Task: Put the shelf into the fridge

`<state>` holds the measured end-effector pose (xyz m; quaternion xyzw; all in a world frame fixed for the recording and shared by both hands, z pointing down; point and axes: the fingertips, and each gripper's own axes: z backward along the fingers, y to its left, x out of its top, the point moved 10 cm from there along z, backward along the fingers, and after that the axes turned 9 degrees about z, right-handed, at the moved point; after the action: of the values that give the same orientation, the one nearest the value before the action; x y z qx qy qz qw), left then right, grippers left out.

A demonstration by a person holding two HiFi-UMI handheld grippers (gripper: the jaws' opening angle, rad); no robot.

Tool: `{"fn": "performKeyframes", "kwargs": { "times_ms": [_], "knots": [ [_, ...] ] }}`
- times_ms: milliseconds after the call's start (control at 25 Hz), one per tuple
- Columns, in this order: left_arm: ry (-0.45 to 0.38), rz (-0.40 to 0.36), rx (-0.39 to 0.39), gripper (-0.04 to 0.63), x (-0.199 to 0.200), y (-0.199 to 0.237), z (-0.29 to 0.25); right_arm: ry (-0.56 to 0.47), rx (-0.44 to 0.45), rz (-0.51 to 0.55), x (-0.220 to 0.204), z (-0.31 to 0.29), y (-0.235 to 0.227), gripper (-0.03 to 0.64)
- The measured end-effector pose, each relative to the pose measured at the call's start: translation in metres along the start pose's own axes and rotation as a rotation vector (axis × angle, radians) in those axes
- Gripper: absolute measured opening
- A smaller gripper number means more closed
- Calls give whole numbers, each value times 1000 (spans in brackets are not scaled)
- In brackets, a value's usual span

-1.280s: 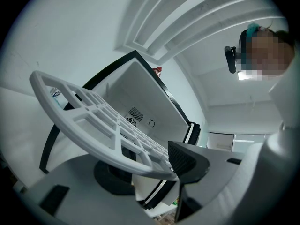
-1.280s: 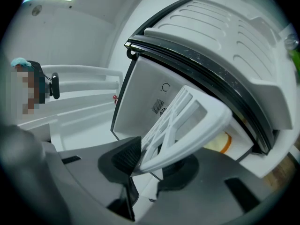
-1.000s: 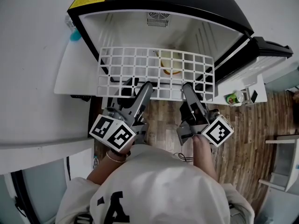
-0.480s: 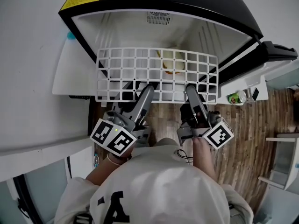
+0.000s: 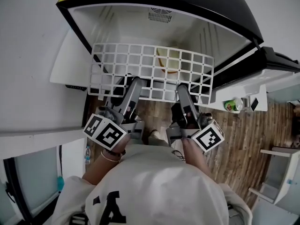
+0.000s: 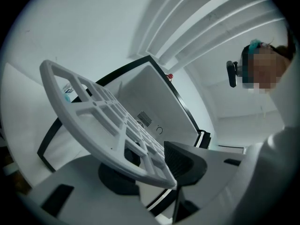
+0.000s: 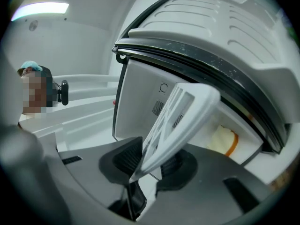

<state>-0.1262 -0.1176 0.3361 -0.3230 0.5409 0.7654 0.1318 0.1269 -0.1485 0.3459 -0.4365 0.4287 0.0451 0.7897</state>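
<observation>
A white grid shelf (image 5: pixel 150 74) hangs level across the mouth of the open black fridge (image 5: pixel 75 13), its far edge at the opening. My left gripper (image 5: pixel 133 83) holds the shelf's near edge left of centre, and my right gripper (image 5: pixel 180 89) holds it right of centre. In the left gripper view the shelf (image 6: pixel 93 121) rises to the left, its rim between the pads of the left gripper (image 6: pixel 159 165). The right gripper view shows the shelf (image 7: pixel 180 121) edge-on, clamped in the right gripper (image 7: pixel 150 161). Both pairs of jaws are closing on the rim.
A pale yellow-rimmed object (image 5: pixel 168 60) lies inside the fridge behind the grid. The fridge door (image 5: pixel 276 62) stands open at the right, with a green can (image 5: pixel 230 105) in its rack. White wall panels flank the fridge on the left; wooden floor (image 5: pixel 239 139) lies below.
The shelf and both grippers have shifted forward toward the fridge opening and a little to the left. Both grippers have stayed on the near edge.
</observation>
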Motion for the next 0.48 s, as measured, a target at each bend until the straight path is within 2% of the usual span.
{"fn": "performKeyframes", "kwargs": {
  "times_ms": [480],
  "knots": [
    [30, 17, 7, 153, 10, -1, -10, -37, -17, -11, 1, -4, 5, 110]
  ]
}}
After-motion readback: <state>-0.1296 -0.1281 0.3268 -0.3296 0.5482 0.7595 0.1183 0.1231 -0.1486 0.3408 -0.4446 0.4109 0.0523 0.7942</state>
